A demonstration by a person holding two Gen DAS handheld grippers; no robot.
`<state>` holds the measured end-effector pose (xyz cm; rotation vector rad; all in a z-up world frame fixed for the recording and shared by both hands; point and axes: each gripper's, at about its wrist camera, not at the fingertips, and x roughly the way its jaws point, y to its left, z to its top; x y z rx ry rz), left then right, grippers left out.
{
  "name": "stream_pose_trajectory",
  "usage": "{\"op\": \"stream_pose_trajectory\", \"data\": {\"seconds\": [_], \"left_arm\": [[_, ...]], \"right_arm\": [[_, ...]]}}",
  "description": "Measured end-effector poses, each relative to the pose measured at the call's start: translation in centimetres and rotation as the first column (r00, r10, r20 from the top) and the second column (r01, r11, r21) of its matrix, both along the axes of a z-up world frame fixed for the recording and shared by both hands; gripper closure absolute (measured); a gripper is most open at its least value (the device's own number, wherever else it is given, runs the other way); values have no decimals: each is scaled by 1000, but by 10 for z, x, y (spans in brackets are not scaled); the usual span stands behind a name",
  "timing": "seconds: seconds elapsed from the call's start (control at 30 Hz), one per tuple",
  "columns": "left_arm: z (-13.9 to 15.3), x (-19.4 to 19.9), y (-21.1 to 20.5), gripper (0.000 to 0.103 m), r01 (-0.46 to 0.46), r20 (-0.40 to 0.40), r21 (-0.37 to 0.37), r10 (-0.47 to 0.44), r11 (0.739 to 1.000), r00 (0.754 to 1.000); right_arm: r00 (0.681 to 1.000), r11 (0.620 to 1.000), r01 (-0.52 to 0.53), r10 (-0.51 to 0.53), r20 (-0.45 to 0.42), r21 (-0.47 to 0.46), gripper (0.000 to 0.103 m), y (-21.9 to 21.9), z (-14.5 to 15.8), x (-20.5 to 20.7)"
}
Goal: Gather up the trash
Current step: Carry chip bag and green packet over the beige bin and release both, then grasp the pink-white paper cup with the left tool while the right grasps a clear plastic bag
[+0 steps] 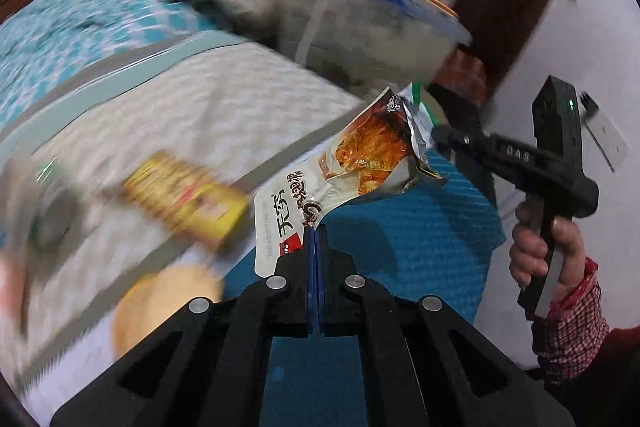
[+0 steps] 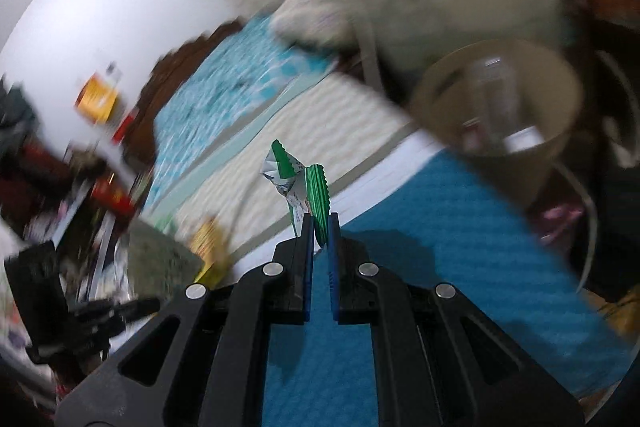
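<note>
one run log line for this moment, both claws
left claw: shut on snack wrapper | right claw: shut on green wrapper | bin: ahead

Glossy foil-lined snack wrapper; crinkled green plastic wrapper; ribbed blue mat; matt black plastic claws.

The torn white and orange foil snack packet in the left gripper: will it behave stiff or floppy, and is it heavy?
The foil snack packet is probably floppy: it bends and crumples above the left gripper. It is likely light, since it looks torn open and flat. A pinch at one corner may let it swing.
</note>
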<state>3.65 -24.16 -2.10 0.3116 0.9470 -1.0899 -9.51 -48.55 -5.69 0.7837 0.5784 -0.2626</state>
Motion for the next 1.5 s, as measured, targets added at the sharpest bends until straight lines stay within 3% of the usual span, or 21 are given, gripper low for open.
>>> {"op": "stream_pose_trajectory", "data": {"seconds": [0.27, 0.4, 0.63, 0.67, 0.7, 0.77, 0.83, 0.9, 1.0, 1.1, 1.23, 1.5], "left_arm": [[1, -1, -144, 102, 170, -17, 19, -169, 985, 985], [1, 5, -216, 102, 214, -41, 0, -214, 977, 976], [-26, 11, -287, 101, 204, -25, 41, -203, 978, 979], [-32, 13, -293, 98, 190, -12, 53, -189, 980, 982], [-40, 15, -300, 79, 173, -2, 78, -173, 982, 985], [-51, 18, -307, 62, 139, 12, 105, -141, 985, 990], [-56, 19, -301, 62, 128, 11, 108, -130, 986, 991], [-54, 20, -292, 62, 133, -1, 103, -134, 986, 991], [-39, 15, -260, 55, 126, 62, 71, -131, 989, 990], [-22, 8, -211, 51, 70, 195, 61, -80, 996, 978], [-14, 4, -152, 46, -28, 292, 68, 7, 997, 956], [-13, 12, -40, 46, -226, 320, 82, 189, 971, 928]], "right_arm": [[967, 968, 252, -251, 29, -16, 94, -97, -3, -51], [956, 956, 292, -292, 14, -34, 94, -124, -9, -51], [962, 962, 262, -267, -55, -82, 90, -144, -26, -21], [964, 965, 252, -257, -64, -74, 90, -147, -30, -15], [966, 967, 245, -250, -73, -61, 90, -148, -35, -11], [966, 971, 239, -240, -93, -20, 87, -152, -43, -5], [966, 970, 245, -244, -84, 3, 75, -151, -46, -4], [964, 965, 261, -260, -54, 3, 29, -144, -44, -8], [959, 958, 284, -284, -6, -43, 28, -124, -31, -13], [967, 966, 255, -255, 7, -34, 28, -102, -25, -9], [980, 979, 198, -198, 9, -56, 28, -59, -18, 2], [998, 992, 65, -66, 0, -110, 28, 26, -5, 27]]}}
